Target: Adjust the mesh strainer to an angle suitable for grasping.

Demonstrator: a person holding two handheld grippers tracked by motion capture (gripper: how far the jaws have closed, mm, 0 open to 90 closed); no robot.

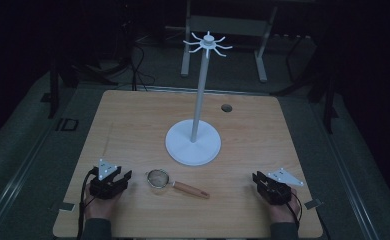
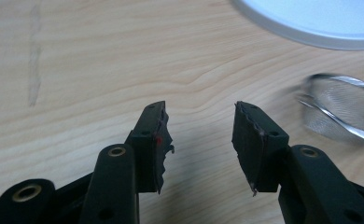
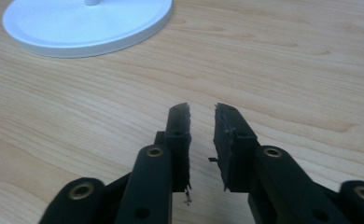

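A small metal mesh strainer (image 1: 157, 178) with a wooden handle (image 1: 190, 190) lies on the wooden table (image 1: 243, 130), near the front and left of centre. In the left gripper view its mesh bowl (image 2: 343, 107) sits just to the right of the jaws. My left gripper (image 1: 124, 178) (image 2: 200, 112) rests low over the table left of the strainer, open wide and holding nothing. At the front right, my right gripper (image 1: 257, 178) (image 3: 202, 112) is open by a narrow gap, with bare wood between the jaws.
A white stand (image 1: 201, 95) with a ring of hooks (image 1: 208, 43) on top rises from a round base (image 1: 193, 145) (image 2: 320, 23) (image 3: 77, 28) at the table's middle. A small dark hole (image 1: 226, 108) lies behind it. Cables and metal frames stand on the floor beyond.
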